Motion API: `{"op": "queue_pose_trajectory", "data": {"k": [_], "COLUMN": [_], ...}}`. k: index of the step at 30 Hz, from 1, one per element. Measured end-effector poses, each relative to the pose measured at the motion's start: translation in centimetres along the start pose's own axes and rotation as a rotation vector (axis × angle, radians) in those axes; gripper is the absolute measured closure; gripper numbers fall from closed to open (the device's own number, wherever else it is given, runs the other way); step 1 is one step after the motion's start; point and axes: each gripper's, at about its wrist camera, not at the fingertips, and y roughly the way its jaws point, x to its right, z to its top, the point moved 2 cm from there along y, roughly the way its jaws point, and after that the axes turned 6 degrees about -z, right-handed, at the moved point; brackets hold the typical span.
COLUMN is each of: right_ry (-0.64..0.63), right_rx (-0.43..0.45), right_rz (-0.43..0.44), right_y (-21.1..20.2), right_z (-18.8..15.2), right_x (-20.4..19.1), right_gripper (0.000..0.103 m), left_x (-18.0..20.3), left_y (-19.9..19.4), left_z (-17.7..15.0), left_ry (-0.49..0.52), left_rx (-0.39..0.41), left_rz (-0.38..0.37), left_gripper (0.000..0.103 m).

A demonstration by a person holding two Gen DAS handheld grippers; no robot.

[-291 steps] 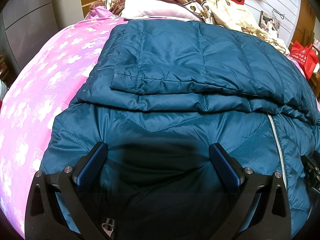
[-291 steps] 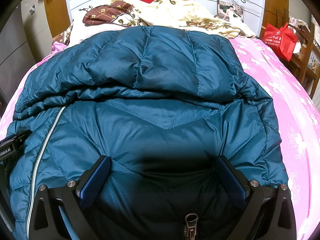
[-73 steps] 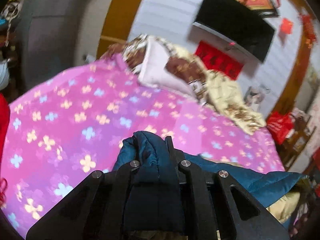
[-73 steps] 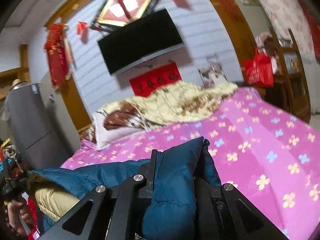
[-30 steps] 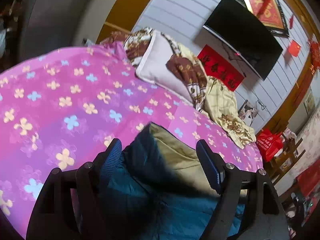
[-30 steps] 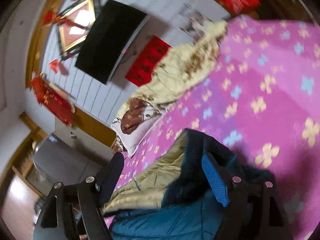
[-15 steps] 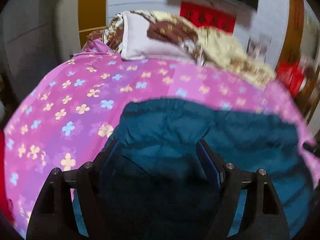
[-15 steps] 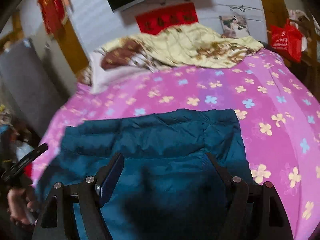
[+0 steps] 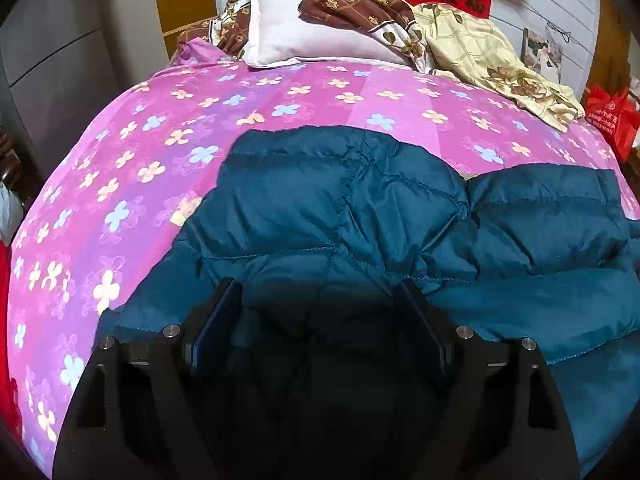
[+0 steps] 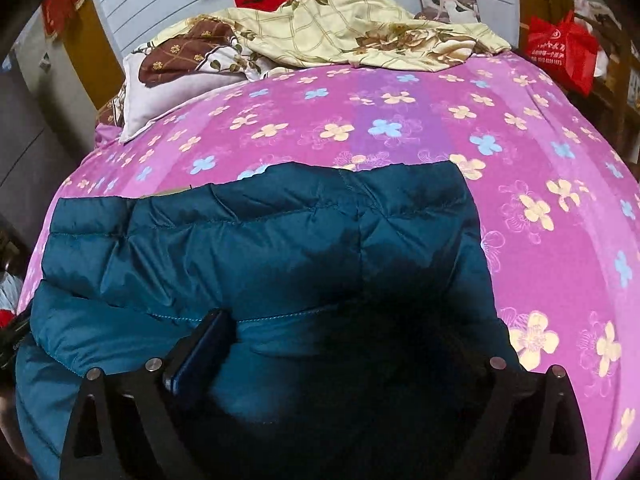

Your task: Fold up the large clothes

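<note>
The teal quilted down jacket (image 9: 360,220) lies folded in a flat bundle on the pink flowered bed sheet (image 9: 140,168). In the left wrist view my left gripper (image 9: 320,316) hovers over the jacket's near left part. Its jaws are opening, with jacket fabric below and between the blue pads (image 9: 214,320), and nothing is pinched. Seen from the right wrist, the same jacket (image 10: 260,240) fills the lower left. My right gripper (image 10: 344,344) is over its near right part. These jaws are opening wide, with fabric under them in shadow and no grip on it.
A white pillow (image 9: 304,40) and a rumpled brown and cream quilt (image 9: 460,36) lie at the head of the bed. A red bag (image 10: 560,52) stands at the right bedside. Grey cupboard doors (image 9: 52,72) run along the left. Bare pink sheet (image 10: 540,208) lies beyond and right of the jacket.
Both grippers held raised jacket edges, then let go. The jacket has dropped flat onto the sheet, and both grippers have tilted down and sunk over it with wider jaws.
</note>
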Motion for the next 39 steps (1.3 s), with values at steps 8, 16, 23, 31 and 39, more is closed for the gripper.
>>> {"op": "queue_pose_trajectory", "data": {"k": [8, 16, 23, 31, 39], "right_ry": [-0.059, -0.205, -0.221, -0.199, -0.222], "right_rx": [0.227, 0.141, 0.050, 0.007, 0.040], "right_rz": [0.091, 0.087, 0.058, 0.095, 0.100], "right_y": [-11.4, -10.2, -7.4, -7.0, -6.9], "right_z": [-0.9, -4.9, -6.3, -6.2, -6.6], "right_x": [-4.9, -11.9, -12.0, -11.4, -11.3], "right_gripper": [0.010, 0.010, 0.000, 0.000, 0.000], "left_x": [-2.7, -3.3, -3.3, -3.7, -3.9], "left_y": [-5.1, -4.0, -3.4, -2.9, -2.8], "left_z": [0.5, -1.9, -2.1, -2.0, -1.9], "left_ry": [-0.016, 0.011, 0.003, -0.010, -0.012], "left_rx": [0.076, 0.030, 0.021, 0.004, 0.002], "left_rz": [0.014, 0.023, 0.031, 0.010, 0.005], "left_gripper": [0.023, 0.023, 0.022, 0.022, 0.021]}}
